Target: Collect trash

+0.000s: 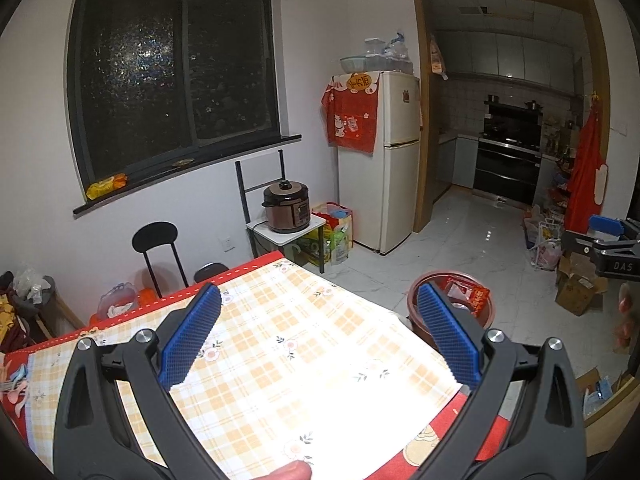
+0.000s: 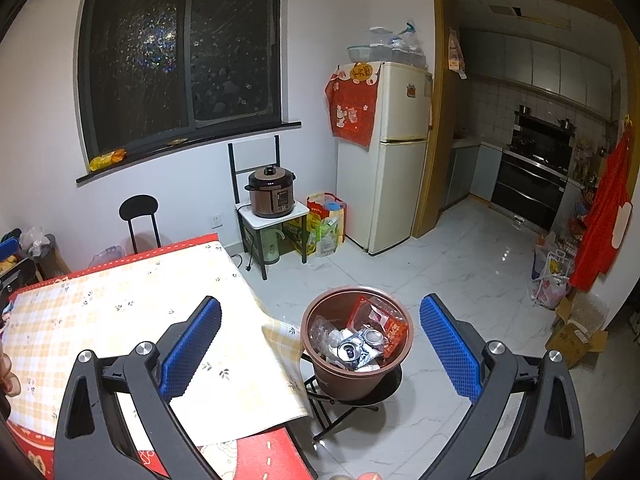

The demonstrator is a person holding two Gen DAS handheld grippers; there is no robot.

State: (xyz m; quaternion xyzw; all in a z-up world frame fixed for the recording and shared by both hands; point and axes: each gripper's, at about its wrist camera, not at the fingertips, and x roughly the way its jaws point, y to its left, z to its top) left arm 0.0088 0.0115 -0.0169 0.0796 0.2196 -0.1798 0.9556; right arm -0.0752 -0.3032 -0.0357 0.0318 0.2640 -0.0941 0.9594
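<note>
A brown round bin (image 2: pixel 356 364) stands on a black stool (image 2: pixel 360 394) beside the table's right edge. It holds crushed cans (image 2: pixel 352 350), a red wrapper (image 2: pixel 394 330) and clear plastic. My right gripper (image 2: pixel 320 334) is open and empty, above and in front of the bin. My left gripper (image 1: pixel 320 320) is open and empty above the checked tablecloth (image 1: pixel 280 344). The bin (image 1: pixel 484 316) shows behind the left gripper's right finger. The right gripper (image 1: pixel 600 252) shows at the right edge of the left wrist view.
A fridge (image 2: pixel 396 152) stands by the kitchen doorway. A rice cooker (image 2: pixel 272 192) sits on a small stand near bags (image 2: pixel 326 220). Black chairs (image 1: pixel 156 244) stand by the wall. Cardboard boxes (image 2: pixel 576 336) lie on the tiled floor at right.
</note>
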